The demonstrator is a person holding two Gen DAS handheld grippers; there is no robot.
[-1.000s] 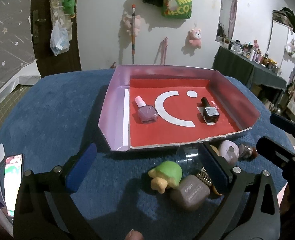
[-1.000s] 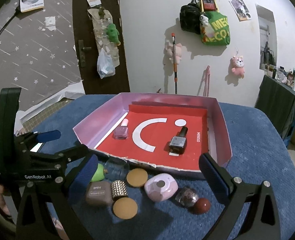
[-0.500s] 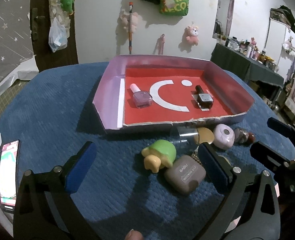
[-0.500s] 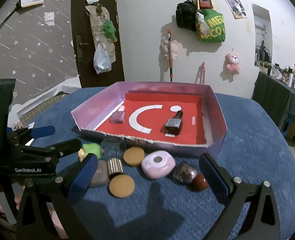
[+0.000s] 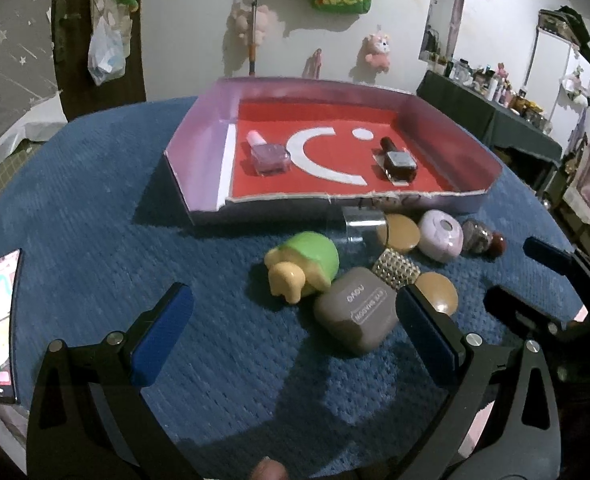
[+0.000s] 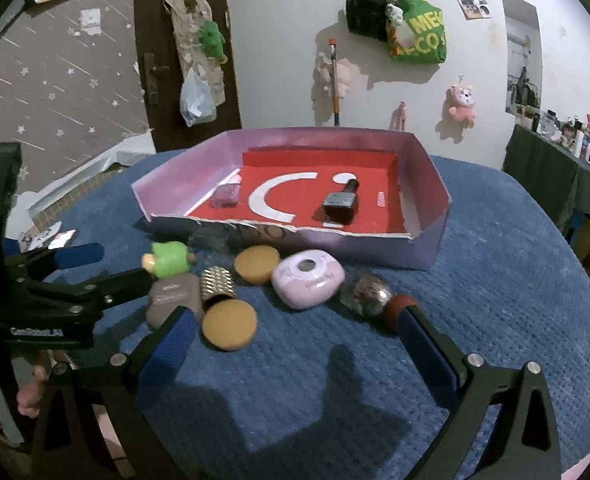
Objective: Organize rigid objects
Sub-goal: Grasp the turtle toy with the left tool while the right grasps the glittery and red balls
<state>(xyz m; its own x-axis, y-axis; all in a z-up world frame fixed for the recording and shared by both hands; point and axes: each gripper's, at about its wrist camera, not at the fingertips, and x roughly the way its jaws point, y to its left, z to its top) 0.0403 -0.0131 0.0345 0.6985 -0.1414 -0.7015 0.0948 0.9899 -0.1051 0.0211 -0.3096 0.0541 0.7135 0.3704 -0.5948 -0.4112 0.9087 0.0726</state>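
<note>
Both grippers hang wide open and empty: left gripper (image 5: 291,336) over the grey case (image 5: 357,316), right gripper (image 6: 295,344) before the lilac case (image 6: 307,278). The clutter sits along the tray's (image 6: 427,256) near wall on the blue tabletop (image 5: 95,220). Hard, light, smooth shells, likely slippery; pinch across flat sides.
</note>
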